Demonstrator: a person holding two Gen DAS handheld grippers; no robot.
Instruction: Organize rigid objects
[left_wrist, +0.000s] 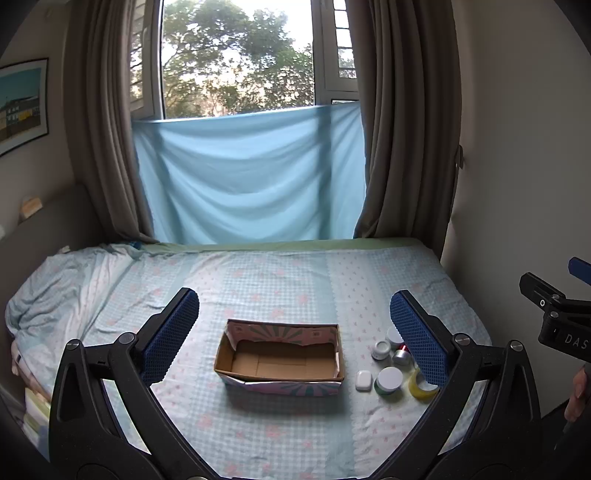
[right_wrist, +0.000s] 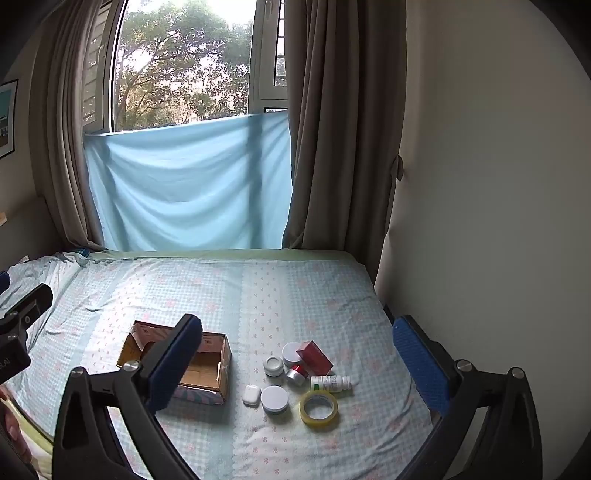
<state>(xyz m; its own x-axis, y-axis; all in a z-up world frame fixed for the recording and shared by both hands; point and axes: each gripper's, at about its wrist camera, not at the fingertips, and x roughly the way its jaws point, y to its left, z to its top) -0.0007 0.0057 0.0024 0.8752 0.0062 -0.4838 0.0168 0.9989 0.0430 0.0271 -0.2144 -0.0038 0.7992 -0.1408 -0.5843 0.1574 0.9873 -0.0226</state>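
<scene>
An open, empty cardboard box stands on the bed; it also shows in the right wrist view. To its right lie several small items: a yellow tape roll, a white-lidded jar, a small white case, a white bottle, a red box, a red-and-silver jar and two small jars. My left gripper is open and empty above the box. My right gripper is open and empty above the items.
The bed has a checked blue sheet, with a crumpled quilt at the left. A wall runs along the right edge. Curtains and a blue cloth hang at the window behind.
</scene>
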